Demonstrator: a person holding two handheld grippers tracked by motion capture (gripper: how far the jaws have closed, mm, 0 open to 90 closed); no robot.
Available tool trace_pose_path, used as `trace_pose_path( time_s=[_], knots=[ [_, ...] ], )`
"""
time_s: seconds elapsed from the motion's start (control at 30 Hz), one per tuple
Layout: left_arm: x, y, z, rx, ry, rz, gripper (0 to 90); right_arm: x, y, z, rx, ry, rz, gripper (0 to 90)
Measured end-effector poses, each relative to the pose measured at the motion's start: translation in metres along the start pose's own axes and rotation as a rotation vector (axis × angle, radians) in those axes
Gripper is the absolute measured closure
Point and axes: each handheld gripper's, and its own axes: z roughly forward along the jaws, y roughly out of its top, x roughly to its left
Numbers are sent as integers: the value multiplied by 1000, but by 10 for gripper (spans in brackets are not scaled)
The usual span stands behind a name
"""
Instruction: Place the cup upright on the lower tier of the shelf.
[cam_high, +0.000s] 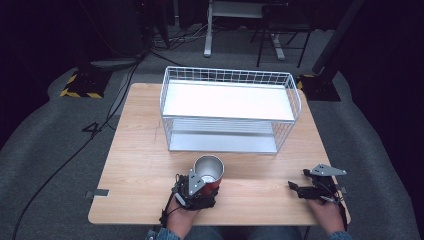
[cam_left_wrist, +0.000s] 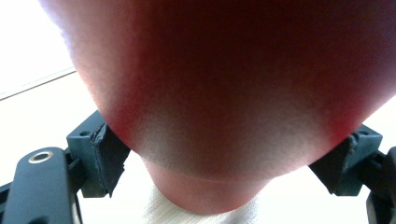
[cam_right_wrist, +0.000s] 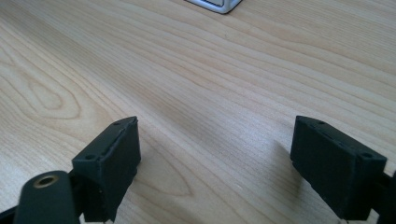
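Note:
A red cup (cam_high: 209, 171) with a shiny metal inside stands upright on the wooden table (cam_high: 140, 150) near its front edge, left of centre. My left gripper (cam_high: 204, 188) is shut on the cup low down, gripping it from the near side. In the left gripper view the red cup (cam_left_wrist: 224, 84) looms very close, with a black pad (cam_left_wrist: 109, 154) pressed against each flank. My right gripper (cam_high: 298, 180) rests low over the table at the front right, open, with bare wood between its fingers (cam_right_wrist: 114, 158).
A white wire rack (cam_high: 230, 71) with an upper shelf and a lower shelf stands at the middle back of the table, its open side toward me. One corner of the rack (cam_right_wrist: 219, 4) lies ahead of the right gripper. Cables and stands sit on the floor beyond.

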Motion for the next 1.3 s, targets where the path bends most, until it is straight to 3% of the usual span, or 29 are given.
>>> trace_pose_path(
  time_s=[0.13, 0.33, 0.67, 1.0, 1.3],
  knots=[
    [0, 3, -1, 24, 4, -4, 172, 0, 0, 0, -1, -1, 1, 167],
    [3, 12, -7, 10, -9, -18, 173, 0, 0, 0, -2, 0, 0, 170],
    [18, 30, -8, 18, -8, -47, 173, 0, 0, 0, -1, 0, 2, 170],
    [37, 53, 7, 22, -6, -59, 172, 0, 0, 0, 0, 1, 1, 170],
    [49, 74, 27, 13, -12, -94, 173, 0, 0, 0, 0, 2, 1, 170]
  ],
)
